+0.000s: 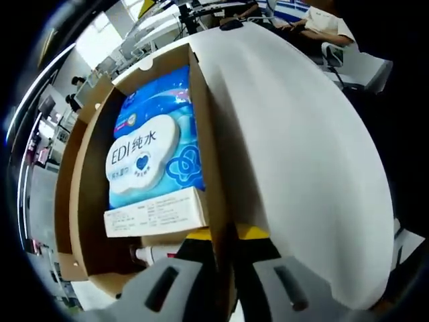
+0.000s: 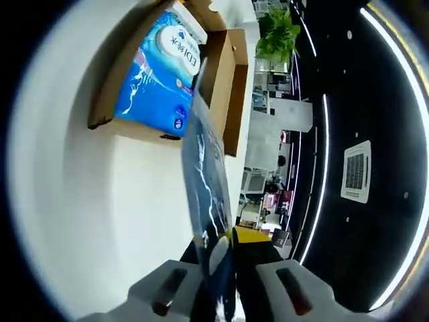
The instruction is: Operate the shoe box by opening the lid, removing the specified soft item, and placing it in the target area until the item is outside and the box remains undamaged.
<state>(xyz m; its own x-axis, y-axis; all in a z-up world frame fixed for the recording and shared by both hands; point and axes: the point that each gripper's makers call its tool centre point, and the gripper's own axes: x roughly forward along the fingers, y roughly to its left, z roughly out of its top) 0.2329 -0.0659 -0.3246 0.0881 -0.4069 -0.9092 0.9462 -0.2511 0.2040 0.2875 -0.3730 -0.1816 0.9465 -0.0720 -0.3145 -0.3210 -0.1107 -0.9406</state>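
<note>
The box (image 1: 80,221) is the reference. It is open on a white table (image 1: 301,168). The left gripper (image 1: 224,268) clamps the box's right wall between its jaws. Inside the box lies a blue pack (image 1: 157,144) with a white carton (image 1: 155,213) against its near end.

In the right gripper view, the right gripper (image 2: 224,275) pinches a dark blue pouch (image 2: 204,181), held outside the box (image 2: 224,74) on its near side, above the table (image 2: 100,221). A blue pack (image 2: 157,74) remains in the box.
</note>
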